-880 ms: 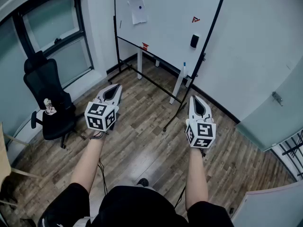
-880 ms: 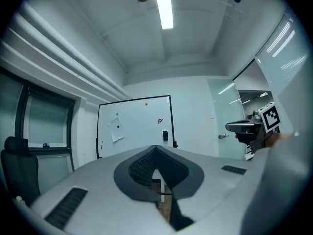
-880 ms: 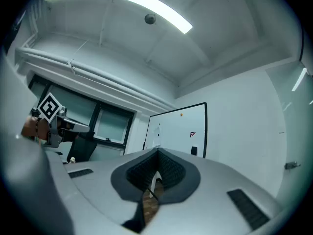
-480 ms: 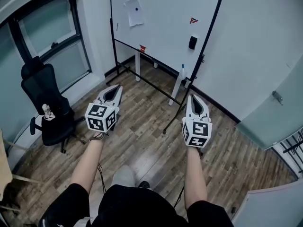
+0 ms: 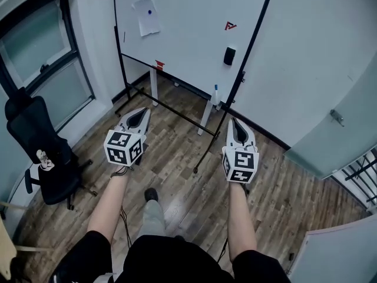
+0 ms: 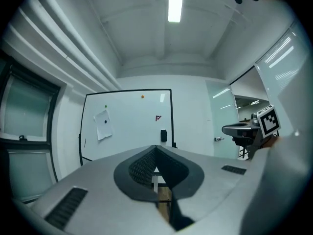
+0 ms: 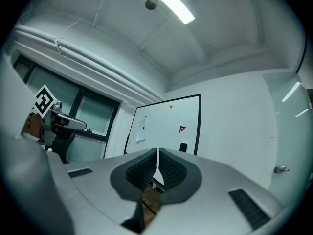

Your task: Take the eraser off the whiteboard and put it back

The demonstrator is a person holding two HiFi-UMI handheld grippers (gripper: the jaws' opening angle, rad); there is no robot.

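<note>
The black eraser (image 5: 230, 56) sticks to the right side of the whiteboard (image 5: 188, 34), which stands on a wheeled frame ahead of me. Both grippers are held level in front of my body, well short of the board. My left gripper (image 5: 138, 115) is shut with nothing in it, and so is my right gripper (image 5: 236, 126). In the left gripper view the eraser (image 6: 164, 135) shows small, just above the closed jaw tips (image 6: 155, 149). In the right gripper view the eraser (image 7: 183, 147) sits right of the closed tips (image 7: 157, 153).
A sheet of paper (image 5: 145, 16) and a red mark (image 5: 230, 26) are on the board, and a blue marker (image 5: 215, 90) stands at its tray. A black office chair (image 5: 35, 158) is at the left by the window. A glass door (image 5: 336, 134) is at the right.
The board has shifted left and lower in the head view as the person steps toward it. Both grippers stay shut and level in the same pose.
</note>
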